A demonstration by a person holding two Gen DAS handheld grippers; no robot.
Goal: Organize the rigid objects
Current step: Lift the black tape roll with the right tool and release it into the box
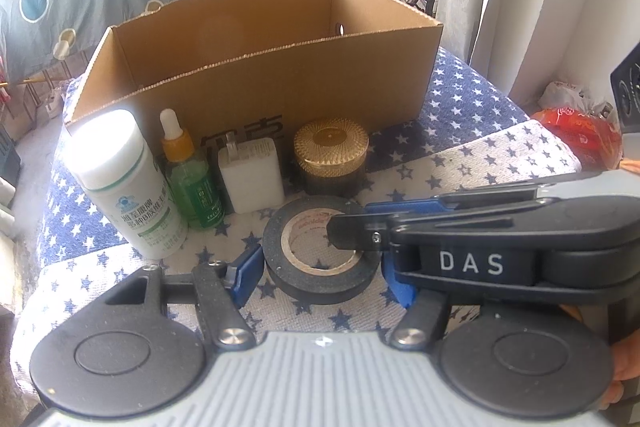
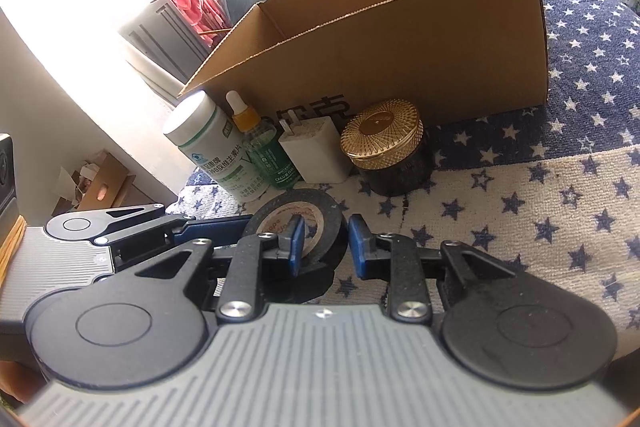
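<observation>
tape roll (image 1: 320,259) flat near cloth's front edge | left gripper (image 1: 320,271) jaws apart, straddling it for pickup | right gripper (image 2: 326,243) jaws apart across its rim | we aim for box (image 1: 280,79)

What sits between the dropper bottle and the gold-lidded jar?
The white charger, standing upright in the row before the box; both views show it.

We see a black tape roll (image 1: 322,255) lying flat before a row: white bottle (image 1: 124,183), green dropper bottle (image 1: 190,179), white charger (image 1: 252,175), gold-lidded jar (image 1: 330,157), all against the open cardboard box (image 1: 256,79).
</observation>
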